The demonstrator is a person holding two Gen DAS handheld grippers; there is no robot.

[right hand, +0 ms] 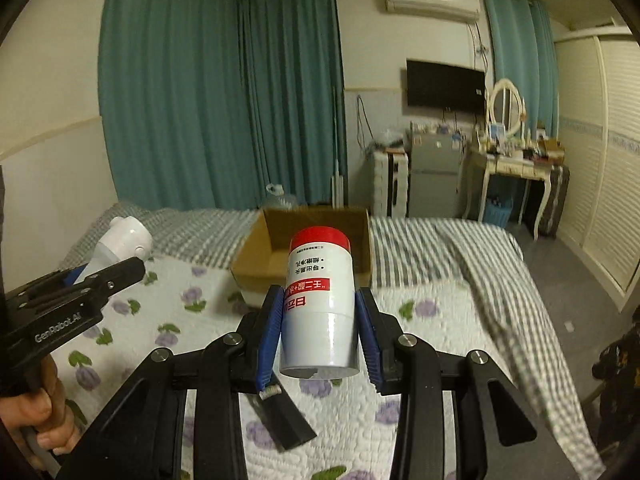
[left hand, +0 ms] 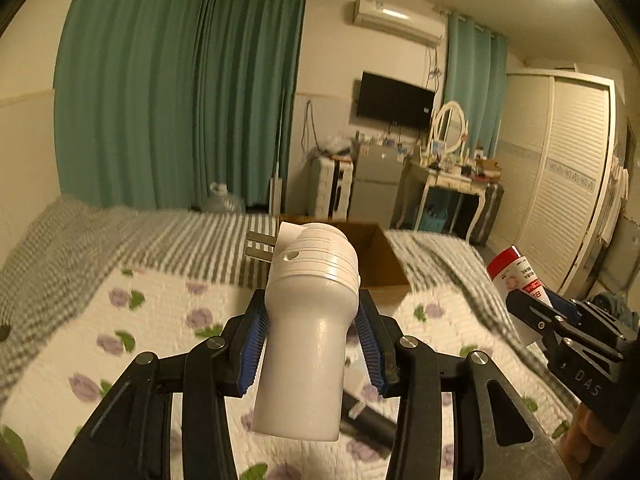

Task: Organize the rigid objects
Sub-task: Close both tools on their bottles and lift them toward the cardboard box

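Above the bed point(right hand: 400, 312), left gripper point(left hand: 312, 332) jaws clamp white lamp socket point(left hand: 308, 320), right gripper point(right hand: 318, 332) red-capped bottle point(right hand: 320, 300).

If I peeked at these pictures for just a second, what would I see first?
You'd first see the two things held up over the flowery bed: a white plug-in gadget squeezed in the left tongs, and a white bottle with a red cap squeezed in the right tongs. Just beyond them, an open cardboard box sits on the bed, with big teal curtains behind.

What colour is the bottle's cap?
Red, on the white bottle; its cap shows best in the right wrist view.
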